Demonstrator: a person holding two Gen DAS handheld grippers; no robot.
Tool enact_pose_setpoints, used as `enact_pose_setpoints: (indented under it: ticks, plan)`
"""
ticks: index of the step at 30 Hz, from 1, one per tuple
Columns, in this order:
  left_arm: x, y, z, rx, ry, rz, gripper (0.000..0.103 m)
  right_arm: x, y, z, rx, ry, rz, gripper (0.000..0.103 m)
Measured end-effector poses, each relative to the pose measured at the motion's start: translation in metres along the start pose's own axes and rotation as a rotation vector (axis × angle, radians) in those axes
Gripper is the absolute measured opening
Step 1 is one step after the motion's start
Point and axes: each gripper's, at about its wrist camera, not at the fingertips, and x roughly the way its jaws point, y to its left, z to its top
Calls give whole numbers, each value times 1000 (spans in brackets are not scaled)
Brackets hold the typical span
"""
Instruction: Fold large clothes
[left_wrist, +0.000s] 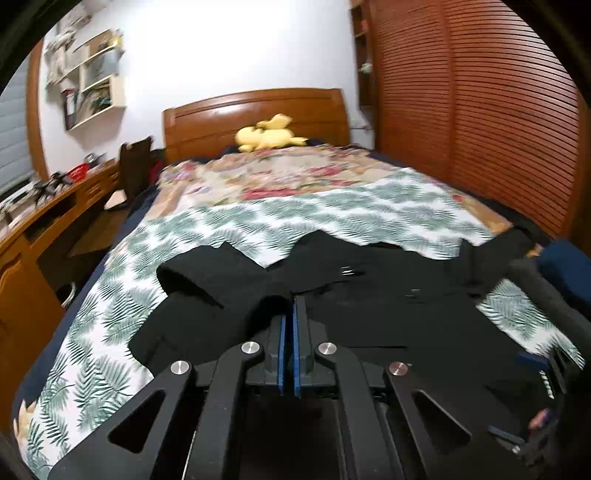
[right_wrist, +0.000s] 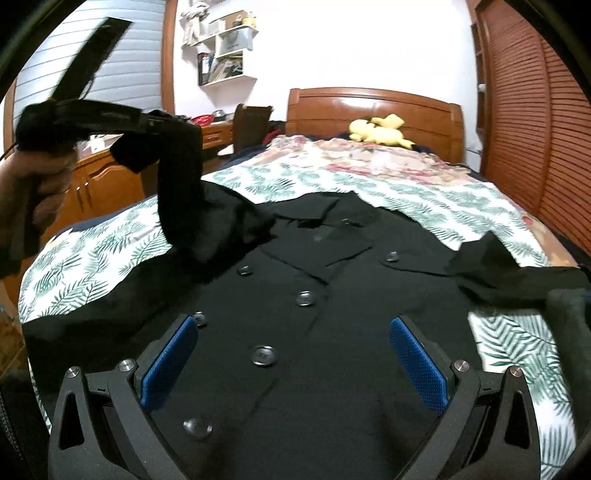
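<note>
My left claw (left_wrist: 289, 314) is clenched on the black coat's sleeve (right_wrist: 177, 177), lifted left of the coat (right_wrist: 332, 295); my right claw (right_wrist: 295, 354) hangs released above its buttoned front.

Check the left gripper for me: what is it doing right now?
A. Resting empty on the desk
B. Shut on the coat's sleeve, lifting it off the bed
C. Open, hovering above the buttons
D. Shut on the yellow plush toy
B: the left gripper is clamped on the black coat's sleeve, which hangs from it above the bed.
</note>
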Motion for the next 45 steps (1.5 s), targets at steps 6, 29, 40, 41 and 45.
enact_pose_setpoints:
  ticks: [6, 29, 40, 41, 45]
  plan:
    - [-25, -40, -16, 36, -35, -29, 3, -8, 3, 8, 55, 10, -51, 103]
    - [-110, -20, -98, -45, -104, -115, 76, -16, 59, 7, 37, 98, -75, 103]
    - [-124, 51, -131, -105, -73, 3, 76, 12, 122, 19, -44, 118, 122, 100]
    - [-124, 55, -133, -110, -70, 7, 76, 15, 129, 22, -53, 116, 142, 100]
    - [-130, 74, -142, -126, -68, 28, 76, 32, 148, 30, -96, 108, 210, 98]
